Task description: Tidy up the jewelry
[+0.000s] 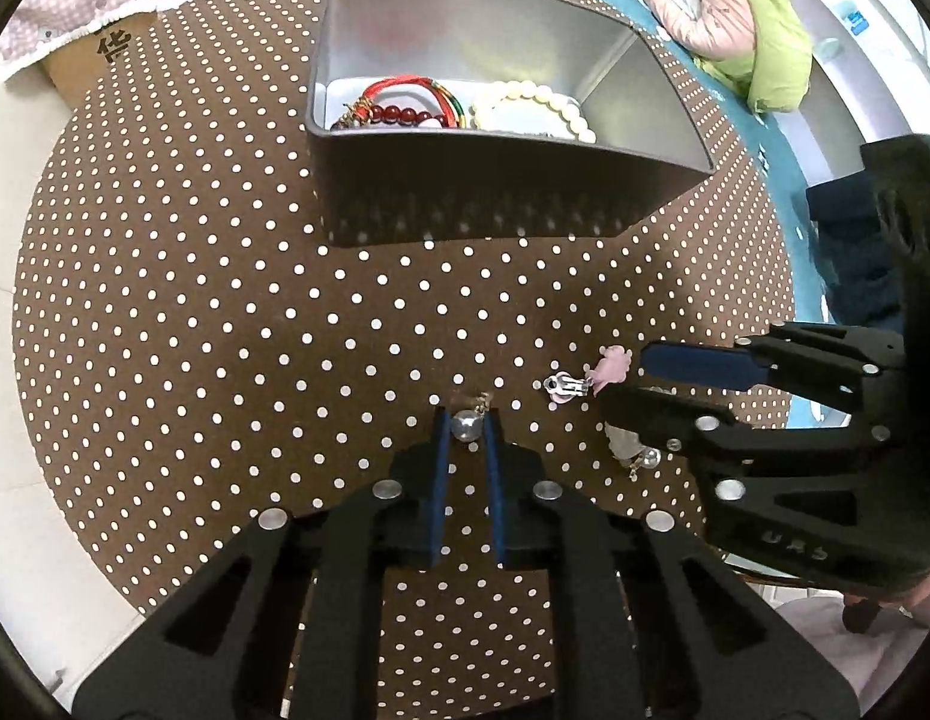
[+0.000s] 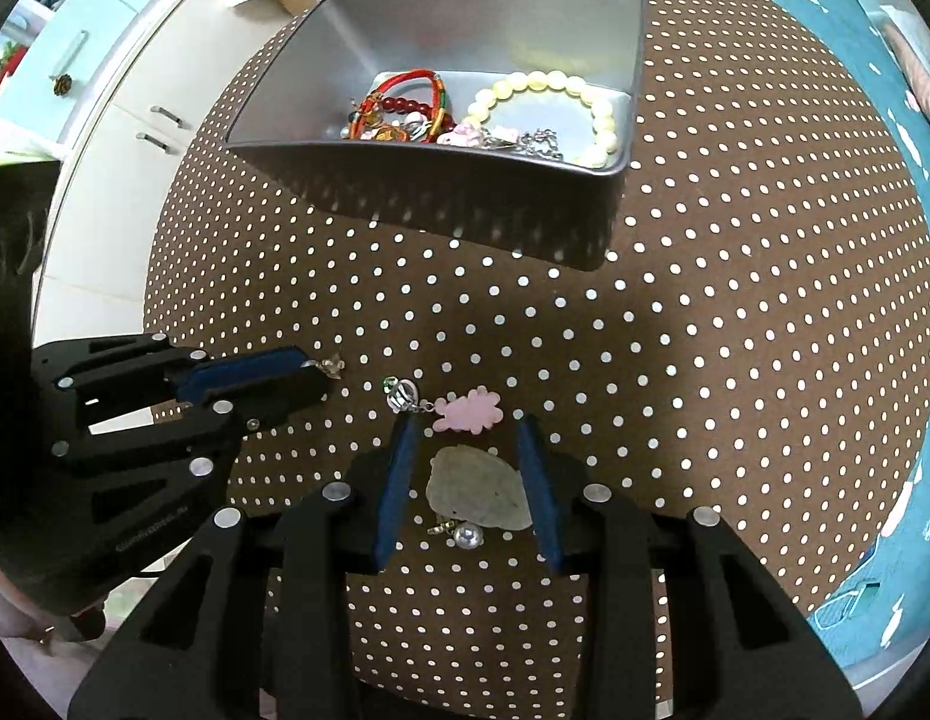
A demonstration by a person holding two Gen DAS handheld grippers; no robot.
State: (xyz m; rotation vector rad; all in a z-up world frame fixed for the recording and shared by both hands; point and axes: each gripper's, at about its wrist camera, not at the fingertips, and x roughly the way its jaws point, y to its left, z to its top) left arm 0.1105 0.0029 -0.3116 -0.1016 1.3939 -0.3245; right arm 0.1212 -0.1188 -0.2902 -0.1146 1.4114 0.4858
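My left gripper point(image 1: 467, 415) points down at the brown dotted tablecloth point(image 1: 195, 300), shut on a silver ball earring point(image 1: 467, 427) pinched between its blue pads. In the right wrist view the left gripper point(image 2: 312, 375) shows at the left with a small gold part sticking out of its tip. My right gripper point(image 2: 465, 423) stands open. A pink flower clip earring point(image 2: 465, 413) lies at its fingertips, and a pale leaf-shaped piece point(image 2: 477, 489) with a second silver ball point(image 2: 468, 535) lies between its fingers, untouched. The silver tin point(image 2: 435, 192) behind holds a red bracelet point(image 2: 405, 105) and a cream bead bracelet point(image 2: 549, 84).
The round table's edge curves close on both sides. A cardboard box point(image 1: 87, 60) sits at the far left, white cabinets point(image 2: 105, 90) stand beyond the table, and a teal cloth point(image 2: 855, 60) with a green and pink garment point(image 1: 759, 42) lies to the right.
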